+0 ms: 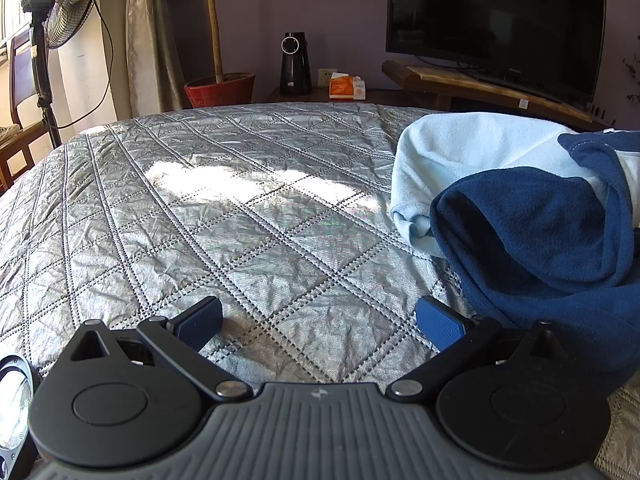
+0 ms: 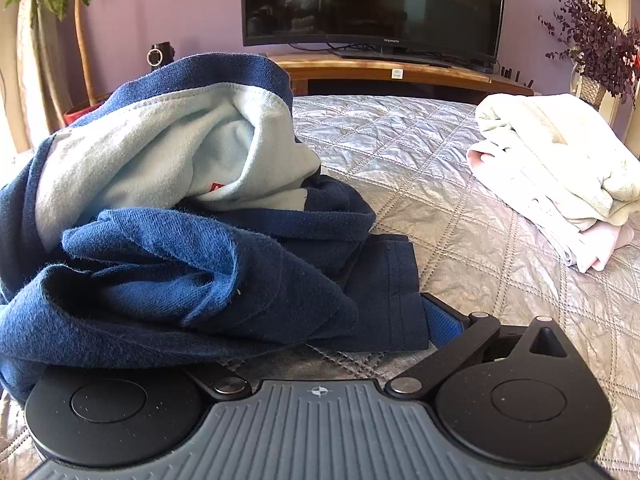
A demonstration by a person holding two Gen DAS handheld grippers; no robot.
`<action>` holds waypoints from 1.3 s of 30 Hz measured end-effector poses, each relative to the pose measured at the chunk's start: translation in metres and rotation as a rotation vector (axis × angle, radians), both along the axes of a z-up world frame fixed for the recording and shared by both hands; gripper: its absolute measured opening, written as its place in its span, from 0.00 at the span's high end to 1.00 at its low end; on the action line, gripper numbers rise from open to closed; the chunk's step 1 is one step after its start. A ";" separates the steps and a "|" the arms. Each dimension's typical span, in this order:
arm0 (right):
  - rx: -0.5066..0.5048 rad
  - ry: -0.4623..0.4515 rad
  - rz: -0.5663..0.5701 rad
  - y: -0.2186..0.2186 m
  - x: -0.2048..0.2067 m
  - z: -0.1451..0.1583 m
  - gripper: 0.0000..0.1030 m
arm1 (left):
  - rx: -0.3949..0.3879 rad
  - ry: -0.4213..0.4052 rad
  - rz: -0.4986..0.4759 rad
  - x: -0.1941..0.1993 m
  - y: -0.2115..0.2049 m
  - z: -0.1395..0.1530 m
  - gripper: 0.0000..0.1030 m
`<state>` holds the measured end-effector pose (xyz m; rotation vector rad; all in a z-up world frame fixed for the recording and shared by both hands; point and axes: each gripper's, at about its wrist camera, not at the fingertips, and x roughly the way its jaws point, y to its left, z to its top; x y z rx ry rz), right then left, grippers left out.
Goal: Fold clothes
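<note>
Blue-padded, the left gripper (image 1: pixel 320 322) is spread wide over bare quilt (image 1: pixel 200 216). The right gripper (image 2: pixel 320 320) is half buried under the crumpled navy sweatshirt (image 2: pixel 180 280); its jaw state I cannot tell. 2 folded garments (image 2: pixel 560 168) lie well apart.

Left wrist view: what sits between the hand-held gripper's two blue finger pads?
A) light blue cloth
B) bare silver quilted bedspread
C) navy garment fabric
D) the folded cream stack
B: the left hand-held gripper is open, and only the silver quilted bedspread shows between its blue pads; the crumpled navy and light blue garment lies off to the right, outside the gap.
</note>
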<state>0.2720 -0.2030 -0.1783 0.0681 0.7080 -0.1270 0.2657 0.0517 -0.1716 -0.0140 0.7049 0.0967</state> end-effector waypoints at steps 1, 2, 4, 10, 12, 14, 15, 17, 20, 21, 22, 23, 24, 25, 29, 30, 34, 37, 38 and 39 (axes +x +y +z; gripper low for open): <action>0.000 0.000 0.000 0.000 0.000 0.000 0.00 | 0.000 0.000 0.000 0.000 0.000 0.000 0.00; 0.000 0.000 0.000 0.000 0.000 0.000 0.00 | 0.000 0.000 0.000 0.000 0.000 0.000 0.00; 0.000 0.000 0.000 0.000 0.000 0.000 0.00 | 0.000 0.000 0.000 0.000 0.000 0.000 0.00; 0.000 0.001 0.000 0.000 0.000 0.000 0.00 | 0.000 0.000 0.000 0.000 0.000 0.000 0.00; 0.000 0.001 0.000 0.000 0.000 0.000 0.00 | 0.000 0.000 0.000 0.000 0.000 0.000 0.00; 0.000 0.001 0.000 0.000 0.000 0.000 0.00 | 0.000 0.000 0.000 0.000 0.000 0.000 0.00; 0.000 0.001 0.000 0.000 0.000 0.000 0.00 | 0.000 0.000 0.000 0.000 0.000 0.000 0.00; 0.000 0.001 0.000 0.000 0.000 0.000 0.00 | 0.000 0.000 0.000 0.000 0.000 0.000 0.00; 0.000 0.001 0.000 0.000 0.000 0.000 0.00 | 0.000 0.000 0.000 0.000 0.000 0.000 0.00; 0.000 0.001 0.000 0.000 0.000 0.000 0.00 | 0.000 0.000 0.000 0.000 0.000 0.000 0.00; 0.000 0.001 0.000 0.000 0.000 0.000 0.00 | 0.000 0.000 0.000 0.000 0.000 0.000 0.00; 0.000 0.001 0.000 0.000 0.000 0.000 0.00 | -0.001 0.000 0.000 0.000 0.000 0.000 0.00; 0.000 0.001 0.000 0.000 0.000 0.000 0.00 | -0.001 0.000 0.000 0.000 0.000 0.000 0.00; 0.000 0.001 0.000 0.000 0.000 0.000 0.00 | -0.002 0.000 -0.001 0.000 0.000 0.000 0.00; 0.000 0.001 0.000 0.000 0.000 0.000 0.00 | -0.010 -0.002 -0.009 -0.002 0.000 0.001 0.01; 0.000 0.001 0.000 0.000 0.000 0.000 0.00 | -0.015 -0.003 -0.016 -0.001 0.001 0.001 0.01; 0.001 0.001 0.000 0.000 0.000 0.000 0.00 | -0.048 0.002 -0.076 0.003 0.004 0.003 0.01; 0.000 0.002 0.000 0.000 0.000 0.000 0.00 | -0.091 0.015 -0.048 0.005 0.005 0.006 0.01; 0.000 0.002 0.000 0.001 0.000 0.000 0.00 | -0.073 0.036 -0.048 0.005 0.002 0.006 0.01; 0.001 0.003 -0.002 0.001 0.000 0.000 0.00 | -0.039 0.061 -0.055 0.006 -0.002 0.007 0.01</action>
